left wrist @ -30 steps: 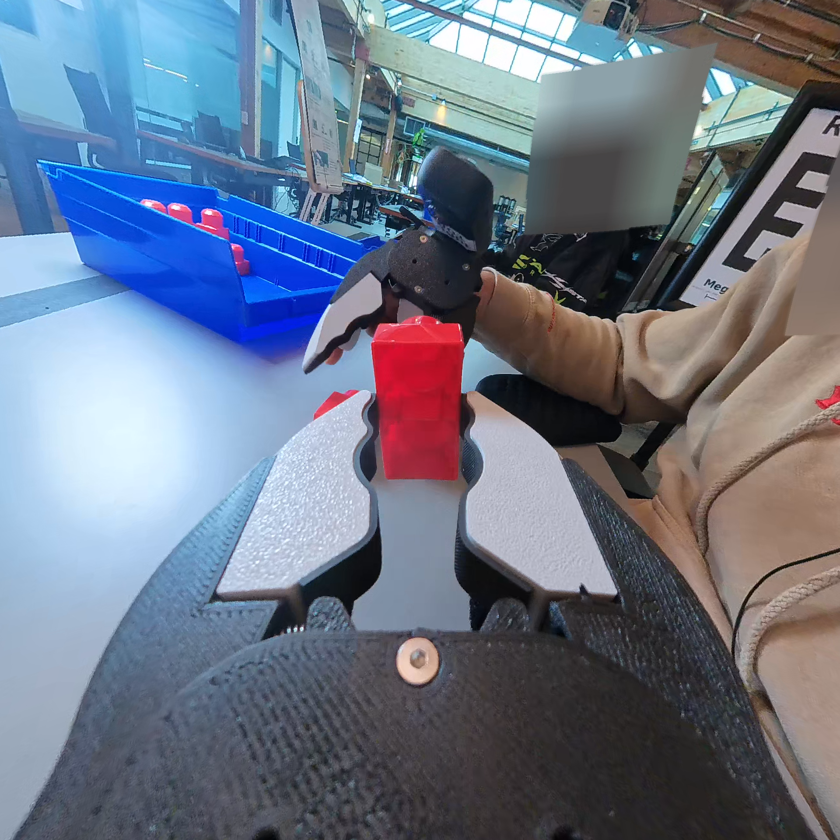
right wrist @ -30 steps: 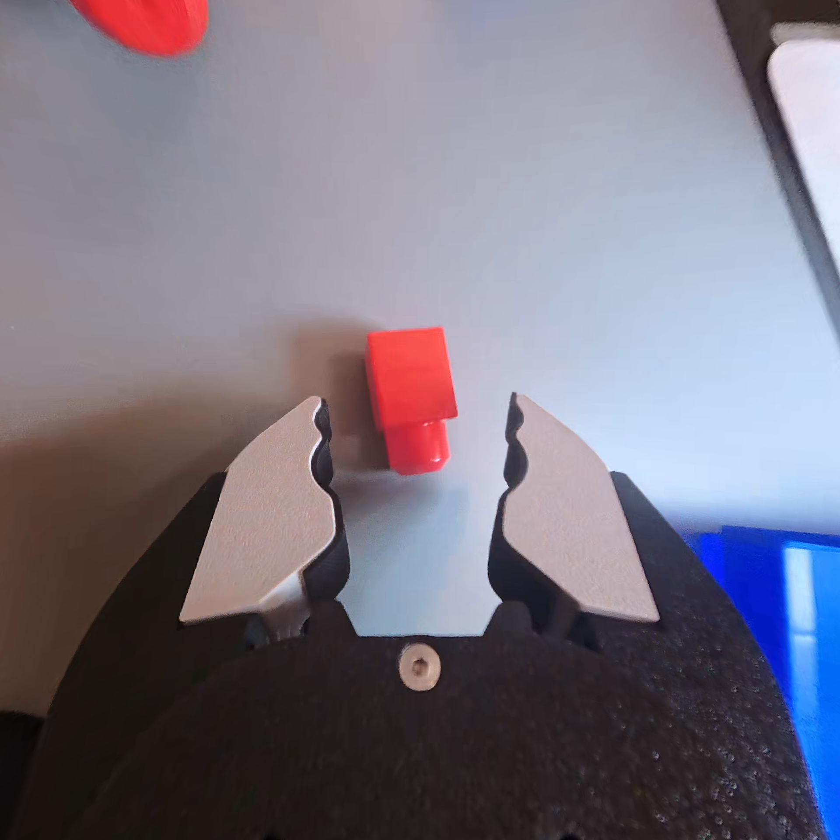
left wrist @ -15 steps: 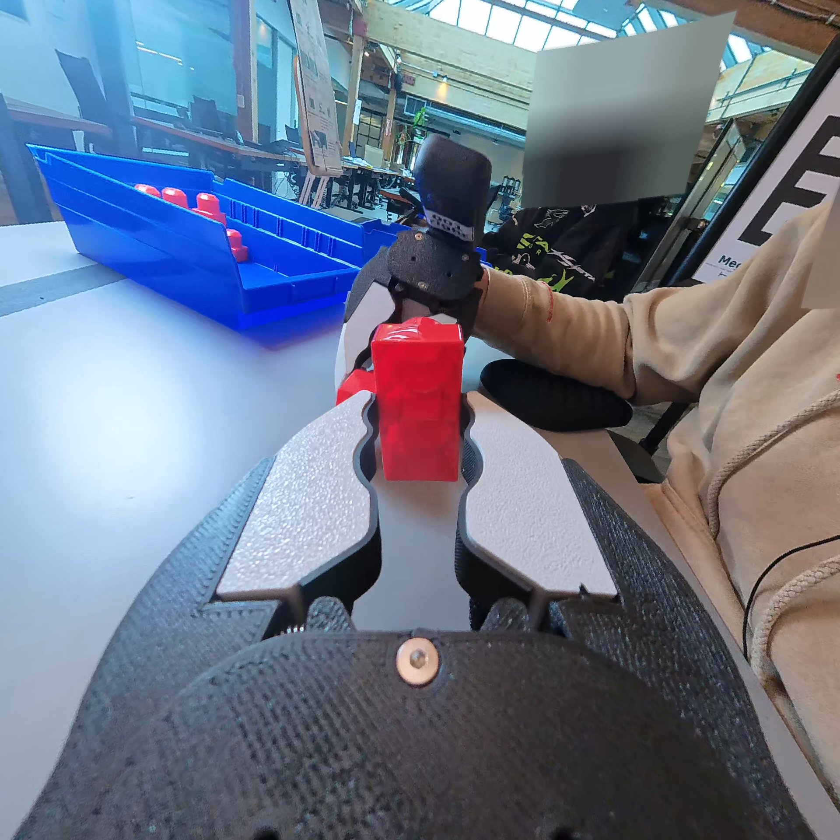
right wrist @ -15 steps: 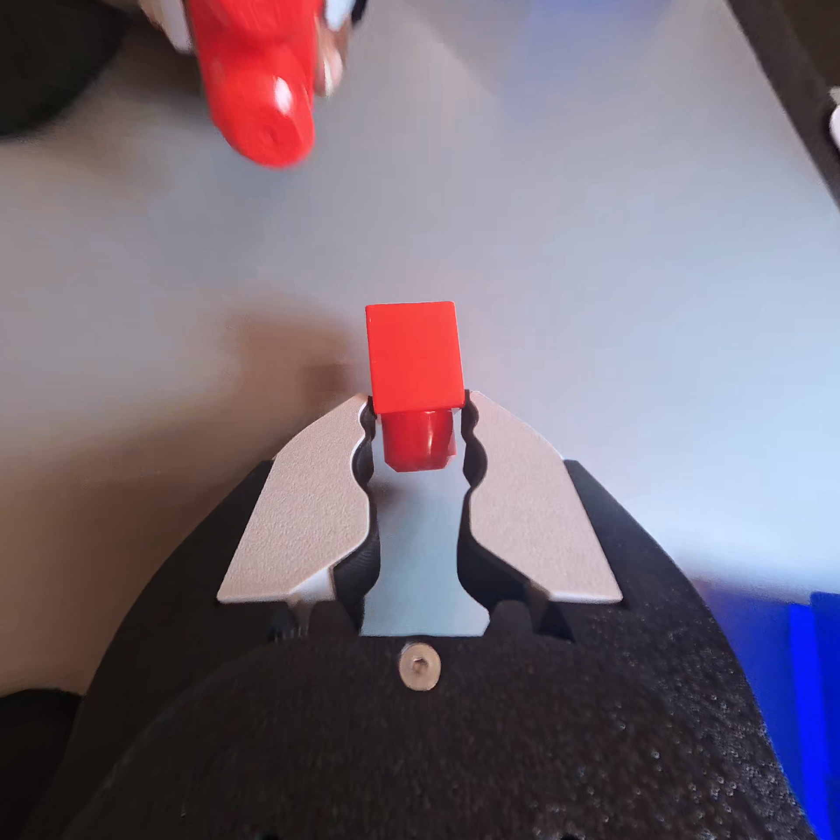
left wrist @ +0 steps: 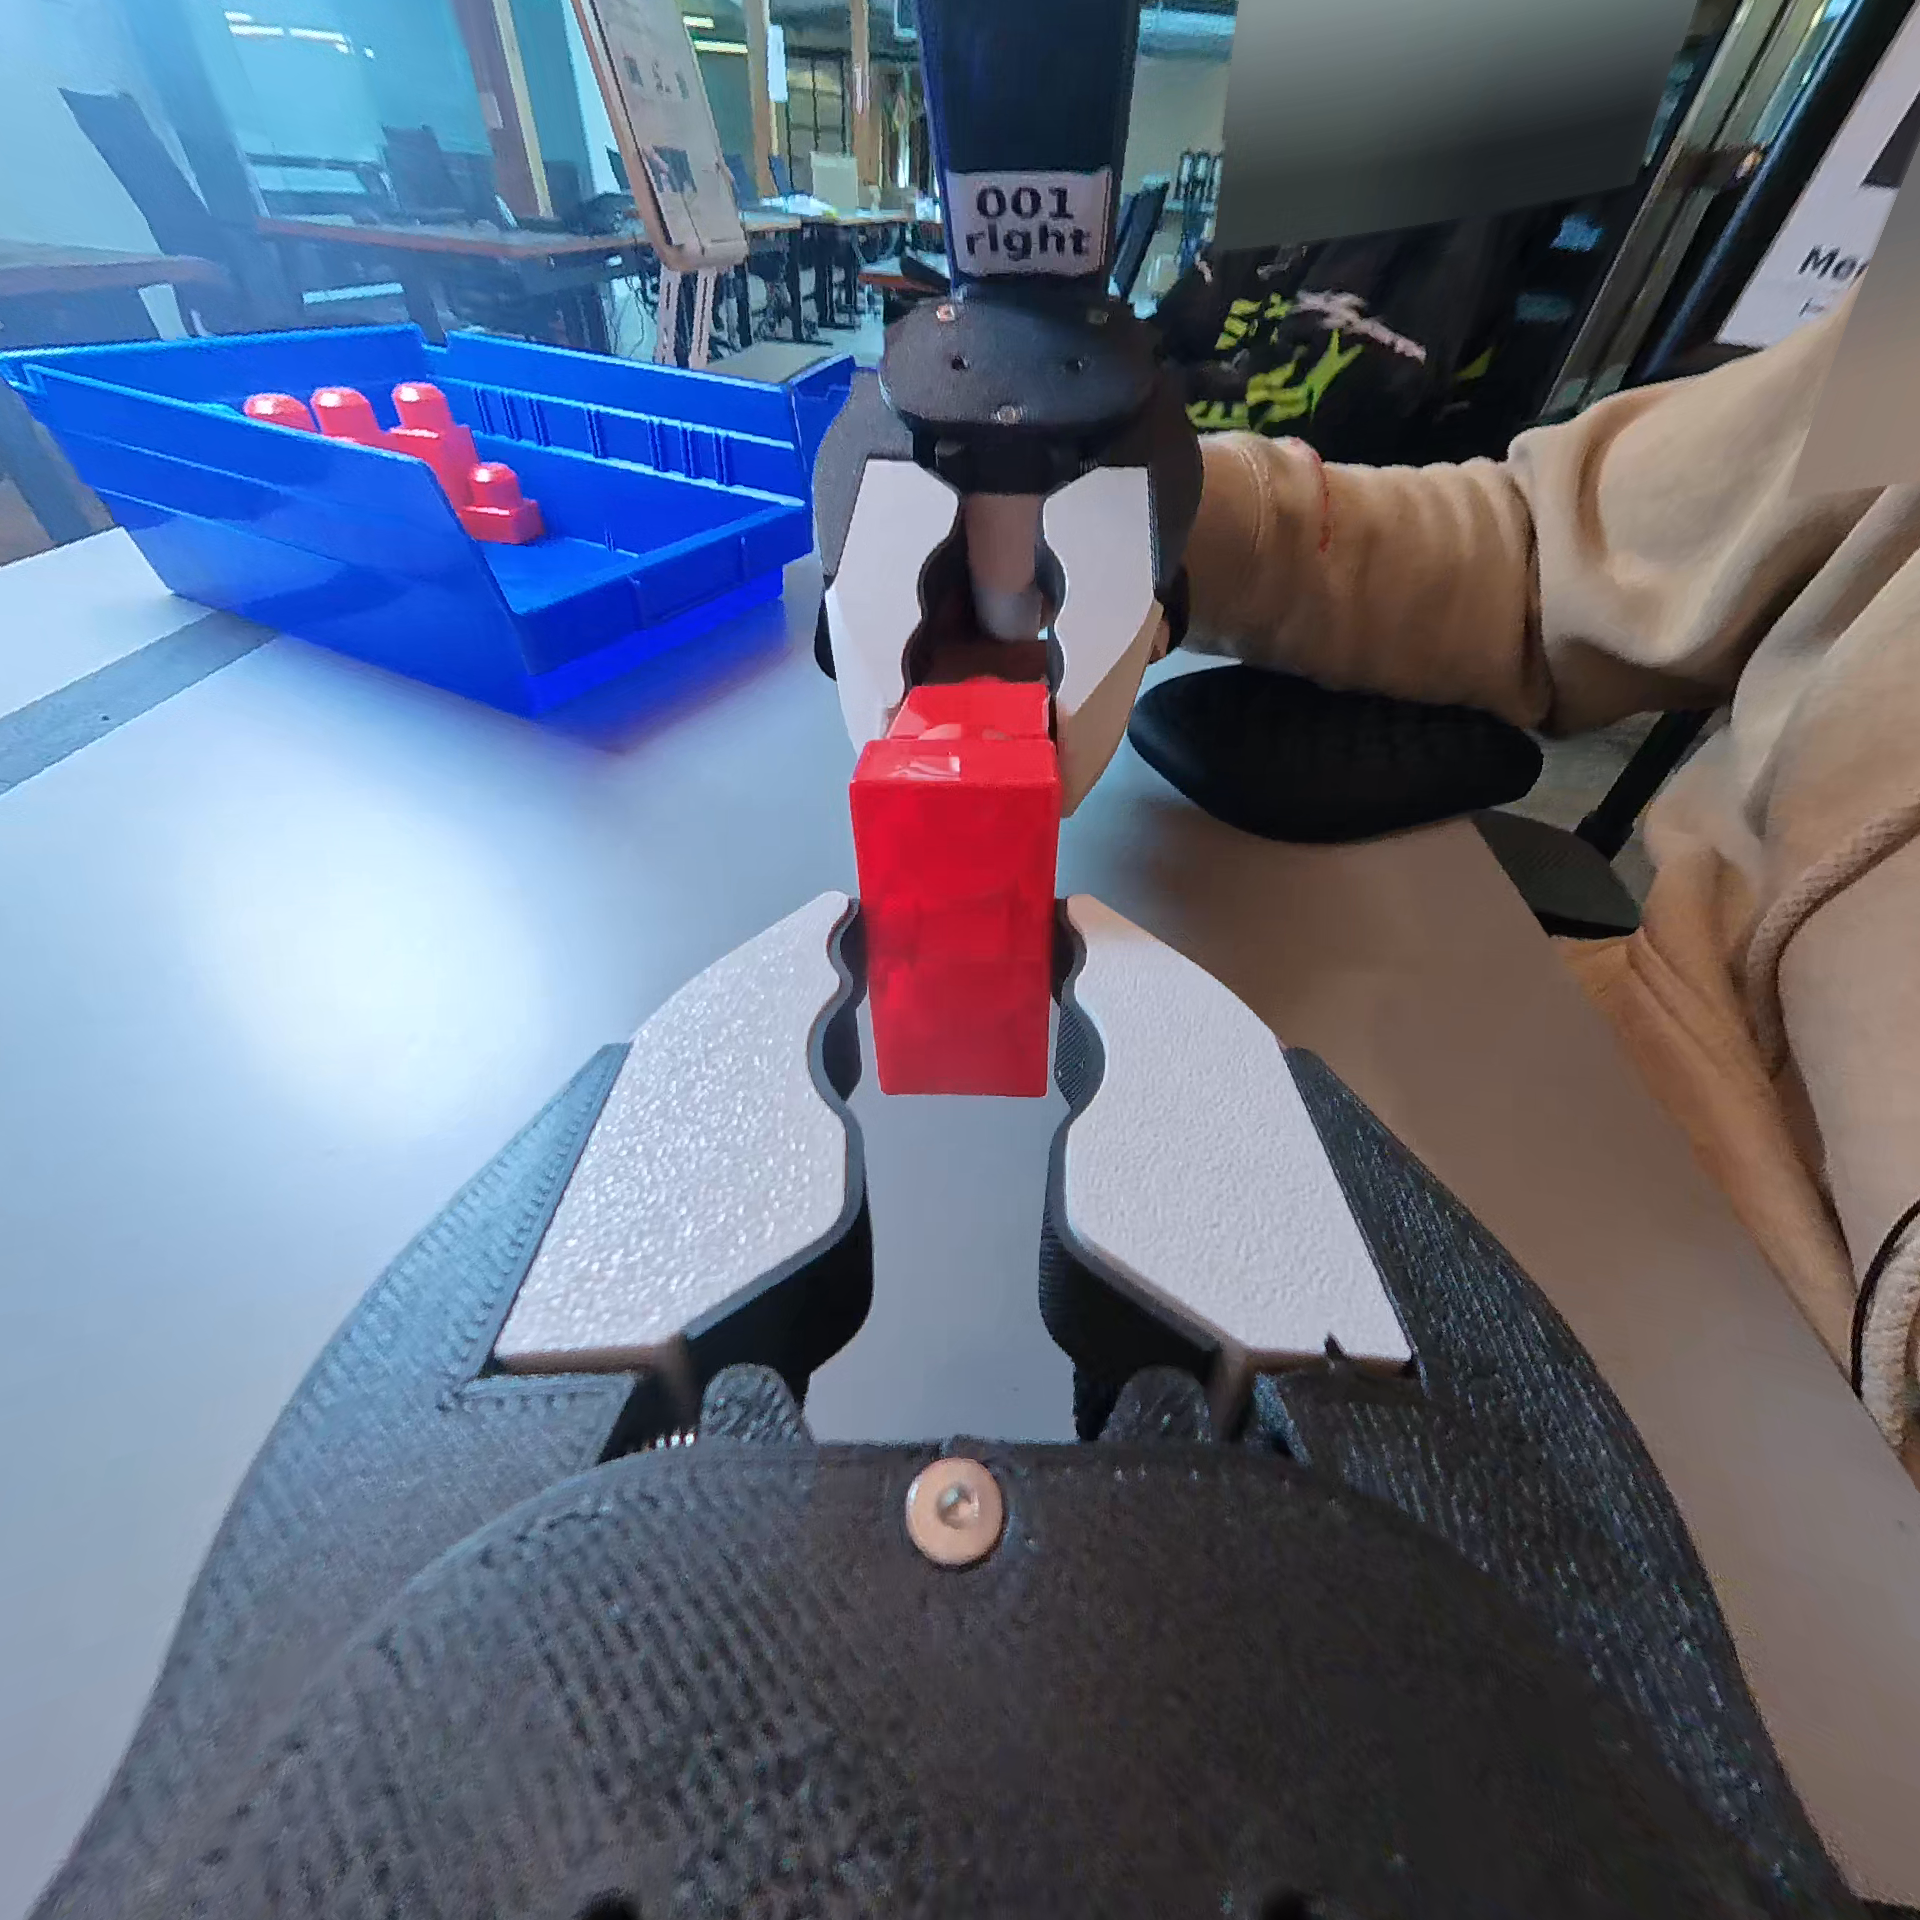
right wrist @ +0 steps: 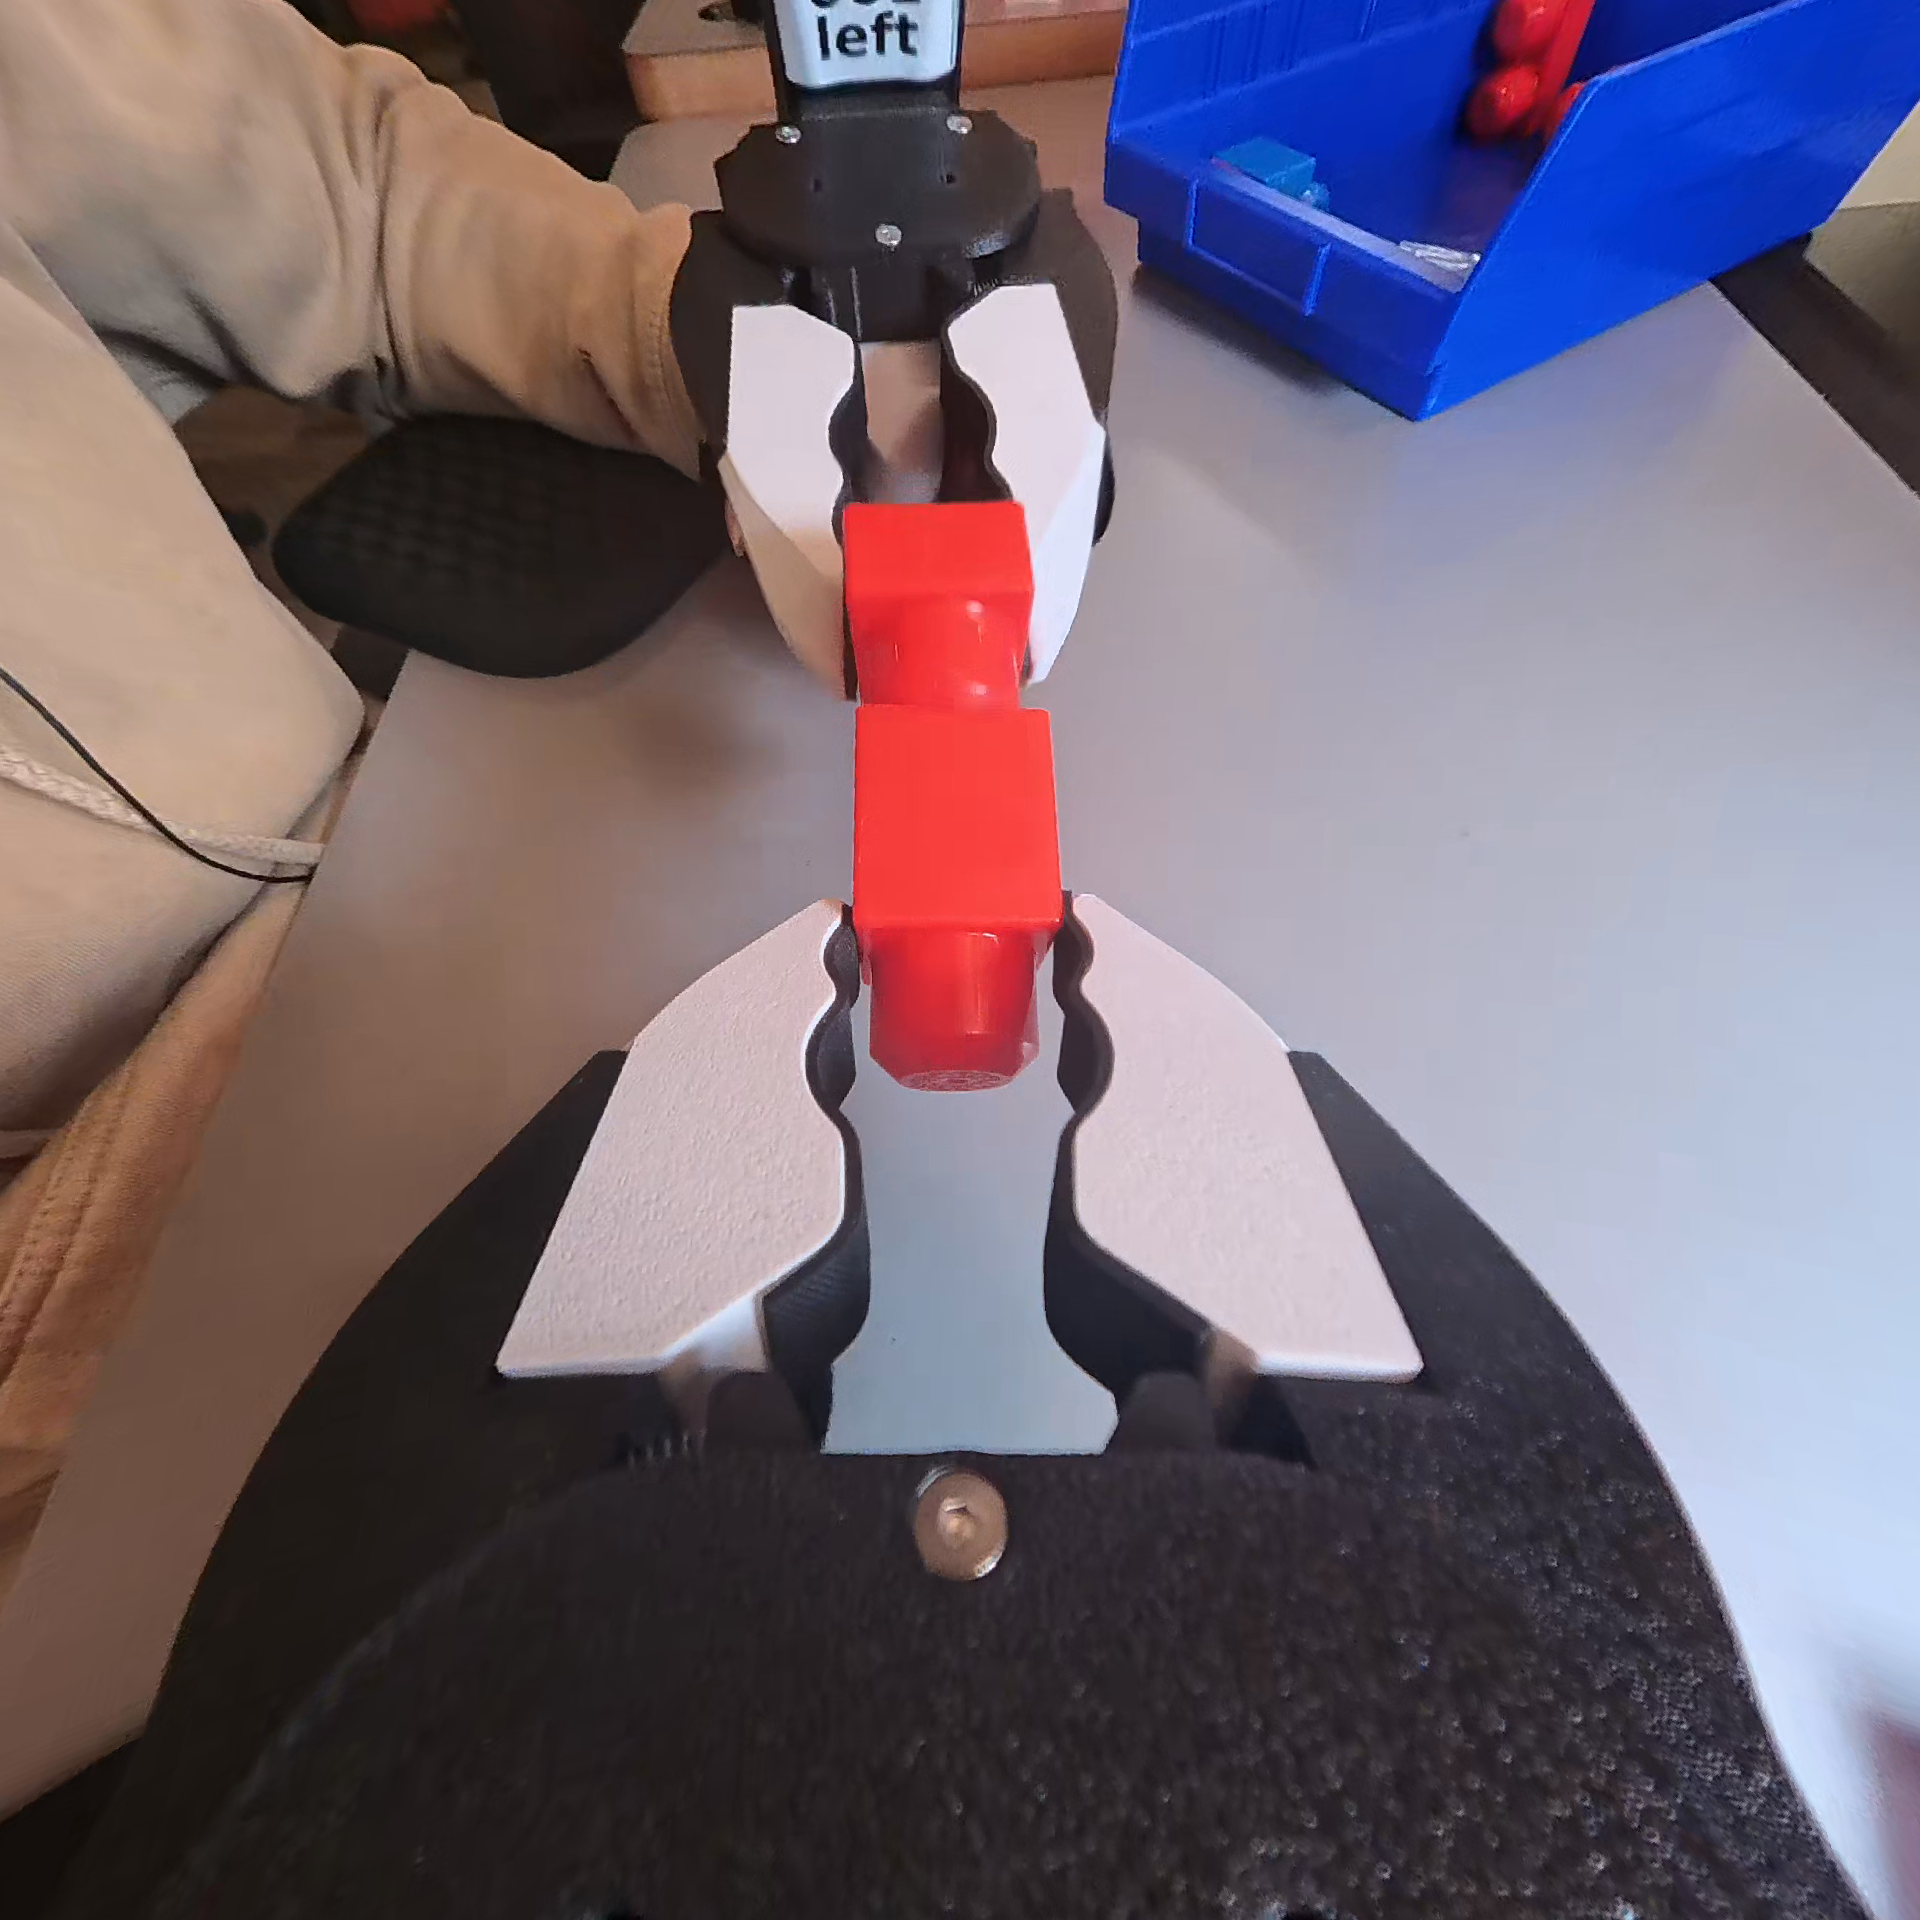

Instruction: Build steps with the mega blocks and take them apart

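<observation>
Left wrist view. The left gripper point(left wrist: 956, 997) is closed to the width of a red mega block point(left wrist: 954, 925), its two grey fingers point(left wrist: 717, 1132) pressing the block's side walls; the block is held above the grey table point(left wrist: 312, 935). Facing it, the right gripper point(left wrist: 971, 686) has its jaws clamped on a second red block point(left wrist: 971, 712), which meets the far end of the first (the joint itself is partly hidden by the nearer block). A beige sleeve point(left wrist: 1455, 561) extends behind the right gripper. On the table at upper left sits a blue bin point(left wrist: 343, 561) containing several red blocks point(left wrist: 416, 436).

Right wrist view. The right gripper point(right wrist: 956, 935) is narrowed onto its red block point(right wrist: 954, 821), gripping it at the base of the stud, which points back toward the camera. The block's open end sits over the stud of the left-held block point(right wrist: 935, 582); a band of that stud shows between the two bodies, so the pieces are not fully seated. The left gripper point(right wrist: 925, 582) holds this farther block between white fingers point(right wrist: 779, 457). Both blocks lie in one straight line, raised off the table point(right wrist: 1455, 831). The blue bin point(right wrist: 1351, 260) stands at upper right, well apart from the grippers.
</observation>
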Demonstrator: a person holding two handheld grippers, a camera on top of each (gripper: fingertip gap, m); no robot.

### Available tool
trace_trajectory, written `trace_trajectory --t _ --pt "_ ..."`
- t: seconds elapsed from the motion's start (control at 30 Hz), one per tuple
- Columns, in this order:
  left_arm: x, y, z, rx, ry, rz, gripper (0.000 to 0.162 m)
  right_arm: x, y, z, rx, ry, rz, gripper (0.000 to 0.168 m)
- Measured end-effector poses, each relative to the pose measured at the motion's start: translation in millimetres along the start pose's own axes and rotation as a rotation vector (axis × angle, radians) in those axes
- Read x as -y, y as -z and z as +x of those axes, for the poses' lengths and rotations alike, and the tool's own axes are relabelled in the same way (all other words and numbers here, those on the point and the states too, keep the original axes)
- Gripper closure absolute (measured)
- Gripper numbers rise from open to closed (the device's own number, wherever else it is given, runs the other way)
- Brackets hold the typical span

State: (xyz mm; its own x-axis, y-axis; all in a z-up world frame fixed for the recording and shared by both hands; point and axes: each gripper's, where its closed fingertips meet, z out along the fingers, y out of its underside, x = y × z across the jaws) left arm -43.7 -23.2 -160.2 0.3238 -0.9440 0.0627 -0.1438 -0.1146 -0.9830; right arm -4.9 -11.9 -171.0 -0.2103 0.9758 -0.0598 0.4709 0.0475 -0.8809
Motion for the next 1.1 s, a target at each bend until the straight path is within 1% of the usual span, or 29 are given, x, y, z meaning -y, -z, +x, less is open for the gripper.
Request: trace_trajectory --t 0.2,0.3,0.37,0.47,0.6,0.77,0.87,1.1 --pt "-22.8 -9.8 3.5 0.034 -0.089 -0.157 0.128 2.6 -7.9 -8.0 0.034 -0.004 0.012 0.133" --pt "-24.2 -10.1 2.4 0.024 -0.044 -0.151 0.128 11.7 -9.4 -8.8 0.037 -0.022 0.062 0.133" --pt "-24.0 -10.6 5.0 0.007 -0.034 -0.144 0.128 13.1 -9.2 -12.0 0.042 0.008 0.065 0.133" --pt "-16.5 -10.2 17.7 -0.087 0.025 -0.090 0.128 20.2 -8.9 -21.6 0.084 0.038 0.113 0.133" --pt "-13.3 -9.1 20.0 -0.099 0.031 -0.071 0.128 24.8 -8.0 -24.0 0.101 0.031 0.150 0.133" --pt "-15.9 -9.9 21.0 -0.096 0.009 -0.083 0.128 23.6 -8.5 -24.6 0.115 0.020 0.154 0.133" --pt "-19.4 -11.1 17.1 -0.044 -0.061 -0.112 0.128 22.6 -9.7 -22.7 0.110 0.010 0.151 0.133" --pt "-21.5 -10.7 13.5 -0.016 -0.093 -0.129 0.128 22.0 -11.3 -20.2 0.090 0.018 0.149 0.133"
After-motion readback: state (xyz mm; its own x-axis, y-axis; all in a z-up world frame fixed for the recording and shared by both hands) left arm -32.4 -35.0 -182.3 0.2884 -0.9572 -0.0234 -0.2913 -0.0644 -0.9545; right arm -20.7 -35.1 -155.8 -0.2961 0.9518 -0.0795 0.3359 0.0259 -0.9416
